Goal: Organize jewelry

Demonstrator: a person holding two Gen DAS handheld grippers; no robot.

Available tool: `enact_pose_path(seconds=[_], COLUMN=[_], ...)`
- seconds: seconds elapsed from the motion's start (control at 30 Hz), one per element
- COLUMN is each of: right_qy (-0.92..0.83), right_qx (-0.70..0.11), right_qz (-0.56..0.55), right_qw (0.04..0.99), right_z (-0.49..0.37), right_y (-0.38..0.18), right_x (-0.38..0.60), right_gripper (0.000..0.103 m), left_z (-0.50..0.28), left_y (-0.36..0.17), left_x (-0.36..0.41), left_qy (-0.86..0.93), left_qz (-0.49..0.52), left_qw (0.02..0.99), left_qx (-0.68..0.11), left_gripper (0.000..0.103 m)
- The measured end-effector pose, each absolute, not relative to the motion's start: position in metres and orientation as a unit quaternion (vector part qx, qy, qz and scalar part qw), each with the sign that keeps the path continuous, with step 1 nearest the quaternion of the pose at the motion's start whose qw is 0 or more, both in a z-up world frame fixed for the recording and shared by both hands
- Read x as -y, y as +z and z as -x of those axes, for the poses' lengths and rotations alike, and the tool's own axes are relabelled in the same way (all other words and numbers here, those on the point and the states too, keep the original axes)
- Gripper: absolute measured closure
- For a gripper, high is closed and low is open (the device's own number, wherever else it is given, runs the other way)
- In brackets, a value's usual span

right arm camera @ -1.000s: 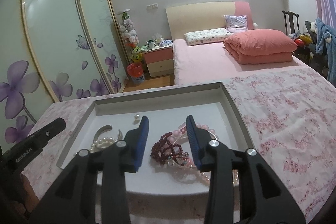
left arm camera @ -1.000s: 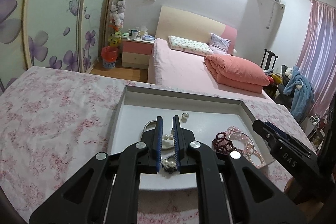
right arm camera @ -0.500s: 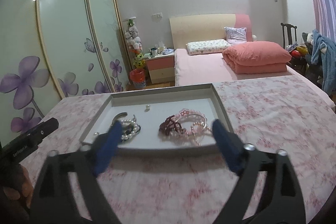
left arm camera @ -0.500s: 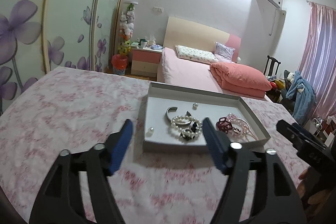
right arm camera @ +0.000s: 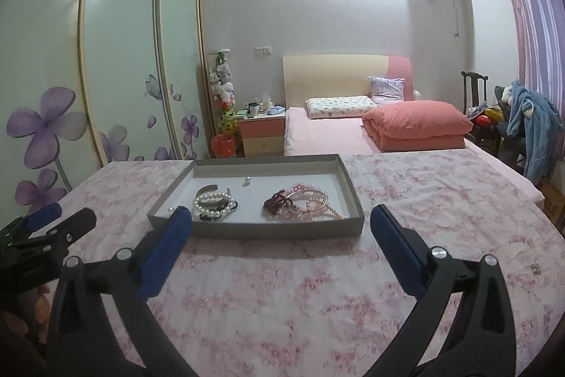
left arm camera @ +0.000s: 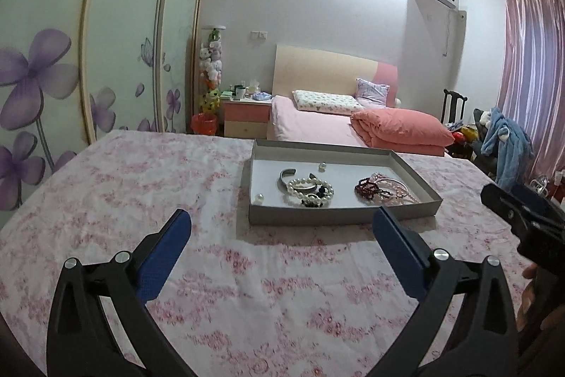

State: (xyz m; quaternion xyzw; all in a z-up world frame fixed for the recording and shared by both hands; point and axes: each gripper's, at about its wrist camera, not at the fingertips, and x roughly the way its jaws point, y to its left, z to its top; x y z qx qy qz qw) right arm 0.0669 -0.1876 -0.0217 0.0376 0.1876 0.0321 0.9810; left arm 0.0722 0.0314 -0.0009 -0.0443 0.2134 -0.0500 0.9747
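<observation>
Ahead of our left gripper [left arm camera: 282,239], jaws opening with nothing between them, jewelry sits in a gray tray [left arm camera: 339,218] on the floral cloth [left arm camera: 123,186]. Our right gripper [right arm camera: 280,235], spread wide and empty, faces the pearl bracelet [right arm camera: 212,202].

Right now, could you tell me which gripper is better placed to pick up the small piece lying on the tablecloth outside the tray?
Right. The small piece lies on the tablecloth to the right of the open right gripper; the left wrist view does not show it.
</observation>
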Motion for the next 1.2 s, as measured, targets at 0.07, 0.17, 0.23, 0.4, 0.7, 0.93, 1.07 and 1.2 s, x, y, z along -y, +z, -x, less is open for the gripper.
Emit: enact_pose_path(seconds=[0.07,0.17,0.23,0.4,0.7,0.93,1.07,1.2], right_qy=[0.032,0.025,0.023,0.024,0.024,0.023,0.024,0.024], right_qx=[-0.184,-0.175,-0.171,-0.163,-0.163,-0.165,-0.167,-0.167], right_qz=[-0.037,-0.032,-0.025,-0.012,-0.027,-0.032,-0.034,-0.034], right_qw=[0.982,0.984,0.985,0.986,0.986,0.986,0.985,0.985], right_z=[-0.058,-0.048,-0.044,-0.037,-0.034,-0.035,-0.036,-0.036], right_y=[-0.024,-0.028,-0.029,-0.032,-0.034,-0.035,-0.036,-0.036], right_x=[0.188,0.187,0.185,0.180,0.184,0.186,0.186,0.186], right_gripper=[0.004,0.004,0.004,0.004,0.004,0.004,0.004,0.004], left_z=[-0.069,-0.061,-0.056,-0.047,-0.042,-0.042,-0.043,-0.044], left_y=[-0.002,-0.003,-0.002,-0.003,-0.001,-0.001,-0.002,-0.003], left_x=[-0.032,-0.032,-0.030,-0.024,-0.017,-0.018,-0.018,-0.018], left_qy=[-0.050,-0.049,-0.050,-0.050,-0.046,-0.034,-0.033,-0.033], left_qz=[0.050,0.055,0.057,0.044,0.025,0.023,0.023,0.022], left_qw=[0.974,0.975,0.975,0.978,0.980,0.980,0.980,0.979], left_qx=[-0.214,-0.211,-0.208,-0.200,-0.192,-0.194,-0.196,-0.200], left_gripper=[0.002,0.002,0.002,0.002,0.002,0.002,0.002,0.002])
